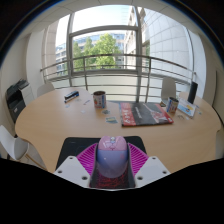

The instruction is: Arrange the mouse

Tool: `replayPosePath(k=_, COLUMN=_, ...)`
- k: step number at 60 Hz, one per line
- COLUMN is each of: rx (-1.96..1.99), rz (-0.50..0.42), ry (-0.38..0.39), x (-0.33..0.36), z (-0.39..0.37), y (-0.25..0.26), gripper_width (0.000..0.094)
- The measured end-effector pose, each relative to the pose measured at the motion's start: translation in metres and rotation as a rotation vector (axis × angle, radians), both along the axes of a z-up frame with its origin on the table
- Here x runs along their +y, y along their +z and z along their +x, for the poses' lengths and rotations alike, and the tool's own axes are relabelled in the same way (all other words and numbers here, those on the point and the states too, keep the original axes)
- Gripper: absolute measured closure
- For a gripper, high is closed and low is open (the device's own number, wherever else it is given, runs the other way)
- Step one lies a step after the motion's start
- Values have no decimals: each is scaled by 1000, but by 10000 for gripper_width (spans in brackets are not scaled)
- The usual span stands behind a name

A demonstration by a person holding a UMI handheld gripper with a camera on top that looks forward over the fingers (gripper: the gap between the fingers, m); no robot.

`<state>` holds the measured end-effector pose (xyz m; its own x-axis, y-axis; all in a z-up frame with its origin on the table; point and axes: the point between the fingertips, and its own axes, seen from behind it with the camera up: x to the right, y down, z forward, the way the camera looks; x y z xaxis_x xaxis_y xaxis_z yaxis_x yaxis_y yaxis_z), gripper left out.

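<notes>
While the tool sits low over the desk, its two fingers press on either flank of the mouse, holding it above a dark mouse mat. Judging by its rounded, glossy shell, the mouse should be light and rigid but a little slippery, so the narrow side walls, where the pads already bear, look the soundest hold. Beyond lie magazines, a mug and, further still, a small dark object before the window.

Pink-purple mouse, black mat, tan table, magenta-padded fingers
</notes>
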<state>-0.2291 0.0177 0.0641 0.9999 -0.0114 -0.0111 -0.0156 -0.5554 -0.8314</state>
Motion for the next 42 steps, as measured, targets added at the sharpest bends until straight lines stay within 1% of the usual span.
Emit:
replayPosePath(k=5, rx=-13, rz=-61, ry=4, x=-3, z=-14, y=-35, gripper_width=493)
replayPosePath(k=8, rx=-14, rz=-91, ry=-4, x=-4, z=-18, y=-52, gripper_width=463)
replayPosePath(k=11, rx=0, rz=-101, ry=-8, x=-2, z=-19, y=-68, gripper_width=438)
replayPosePath(k=18, rx=22, rz=-125, ry=0, x=-7, z=-26, y=-77, gripper_width=358)
replayPosePath(k=19, rx=20, rz=-129, ry=-1, x=-8, z=-26, y=-78, gripper_width=337)
replayPosePath(k=21, rx=14, rz=-129, ry=-2, x=-10, z=-26, y=-75, gripper_width=256)
replayPosePath(k=24, rx=5, rz=-127, ry=-3, x=-16, z=-27, y=-66, gripper_width=84)
replayPosePath(k=27, rx=-3, rz=-118, ry=-1, x=-22, z=-28, y=-54, gripper_width=112)
replayPosePath(k=31, rx=-18, rz=-102, ry=-3, x=-34, z=-30, y=-32, gripper_width=78)
replayPosePath(k=35, rx=-30, rz=-80, ry=-13, x=-51, z=-32, y=-3, gripper_width=93)
replayPosePath(k=42, rx=-59, rz=-29, ry=-25, x=-85, z=-37, y=45, gripper_width=91)
